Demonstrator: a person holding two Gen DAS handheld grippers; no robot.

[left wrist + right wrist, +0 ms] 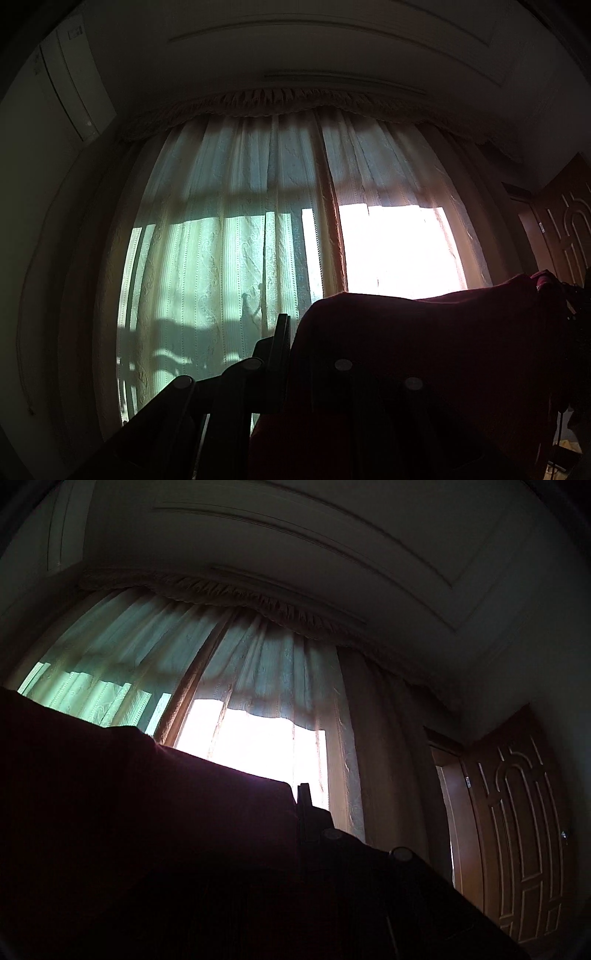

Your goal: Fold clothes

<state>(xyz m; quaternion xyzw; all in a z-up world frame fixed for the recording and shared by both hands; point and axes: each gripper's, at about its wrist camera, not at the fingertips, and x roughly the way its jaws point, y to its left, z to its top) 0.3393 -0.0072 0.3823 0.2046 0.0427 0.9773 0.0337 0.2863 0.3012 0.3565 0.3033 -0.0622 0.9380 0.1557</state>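
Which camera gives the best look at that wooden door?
The right wrist view: the brown panelled door stands nearly whole at the right, open, with its carved panels and handle showing. The left wrist view catches only a dim part of the door at its right edge, above the dark red garment.

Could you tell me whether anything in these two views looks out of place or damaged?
Nothing stands out. The dark red garment hangs stretched between the left tongs and right tongs, both shut on it, in front of drawn curtains; the wooden door stands open.
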